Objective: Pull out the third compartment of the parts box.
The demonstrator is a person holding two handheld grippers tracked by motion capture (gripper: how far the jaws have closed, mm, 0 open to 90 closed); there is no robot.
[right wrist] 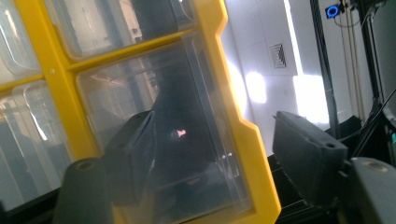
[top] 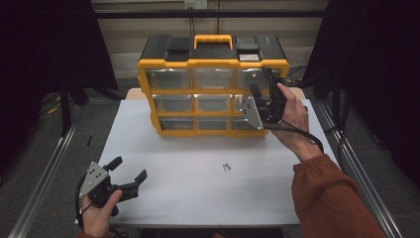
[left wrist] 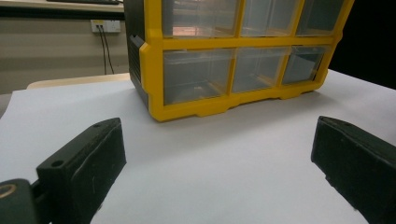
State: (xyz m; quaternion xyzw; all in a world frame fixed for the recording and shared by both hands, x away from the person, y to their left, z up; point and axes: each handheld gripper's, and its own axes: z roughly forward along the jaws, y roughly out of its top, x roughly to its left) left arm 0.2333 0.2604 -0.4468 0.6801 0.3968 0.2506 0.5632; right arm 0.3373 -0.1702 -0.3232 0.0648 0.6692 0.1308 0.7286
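At the back of the white tabletop (top: 198,188) stands the yellow drawer cabinet (top: 213,63); the right gripper (top: 264,89) is up at its top right drawer (right wrist: 163,135), fingers part open astride the cabinet's right edge, gripping nothing. Left gripper (top: 130,171) rests near the front-left corner, fingers wide, empty.

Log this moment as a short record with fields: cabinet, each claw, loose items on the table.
cabinet: yellow-framed drawer cabinet with clear drawers, upright at the far side of the white table
right claw: right claw raised at the cabinet's top-right drawer, jaws astride the frame's right edge, not pressing
left claw: left claw open, low over the table's near-left corner, nothing between its jaws
loose items: small dark screws near the table's middle
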